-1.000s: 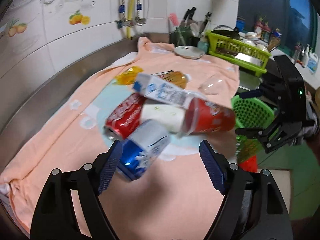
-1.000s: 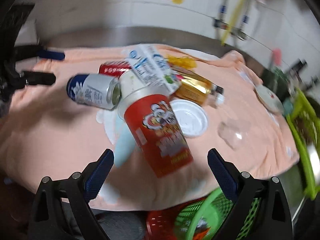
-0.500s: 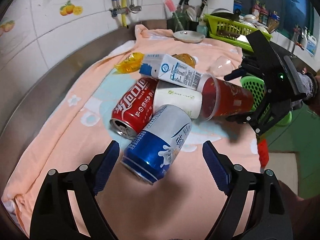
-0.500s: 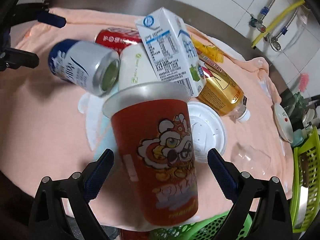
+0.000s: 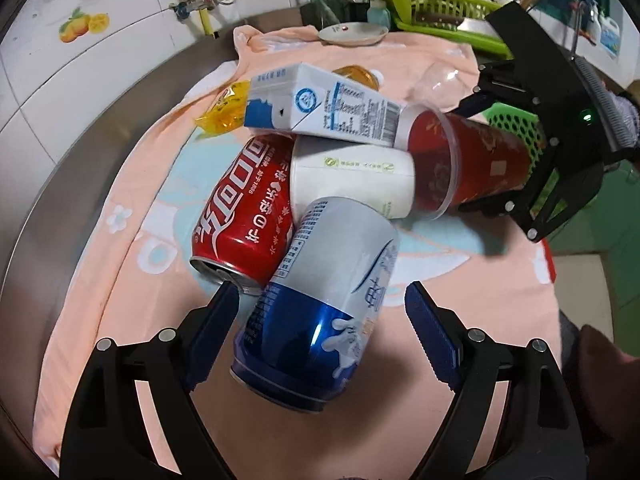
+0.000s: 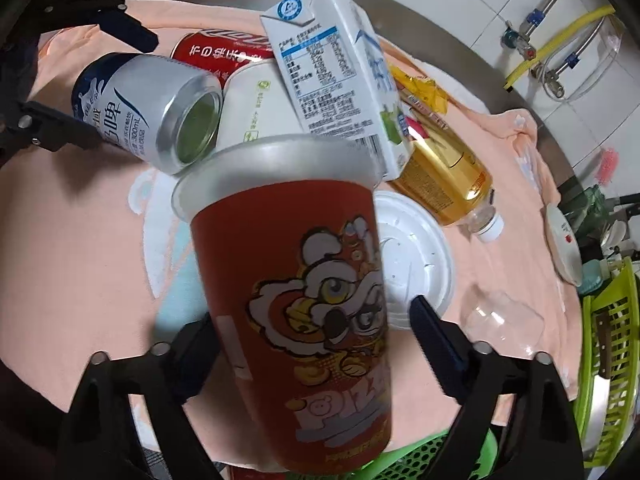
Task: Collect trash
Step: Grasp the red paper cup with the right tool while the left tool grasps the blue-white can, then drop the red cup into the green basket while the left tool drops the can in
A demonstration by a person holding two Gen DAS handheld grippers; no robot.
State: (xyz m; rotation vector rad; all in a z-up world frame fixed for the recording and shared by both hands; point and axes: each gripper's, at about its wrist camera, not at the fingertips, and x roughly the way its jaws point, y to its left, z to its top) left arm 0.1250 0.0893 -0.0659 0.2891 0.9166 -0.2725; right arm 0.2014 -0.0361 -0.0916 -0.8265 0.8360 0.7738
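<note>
While the right gripper [image 6: 312, 336] closes around the red cup [image 6: 304, 312] lying between its fingers, not yet pinching, that light, crushable plastic wants a gentle mid-body grip.

A steel table [image 5: 80, 152] ran along the tiled wall, draped with a peach cloth [image 5: 132, 264]. On the cloth, mid-table, lay a red can [image 5: 244, 216], a blue-and-silver can [image 5: 320, 320], a red cup [image 6: 304, 300], a white lid [image 6: 416, 256], a yellow bottle [image 6: 444, 172] and a clear cup [image 6: 500, 320]. A small plate [image 5: 352, 34] sat near the wall-side edge.
</note>
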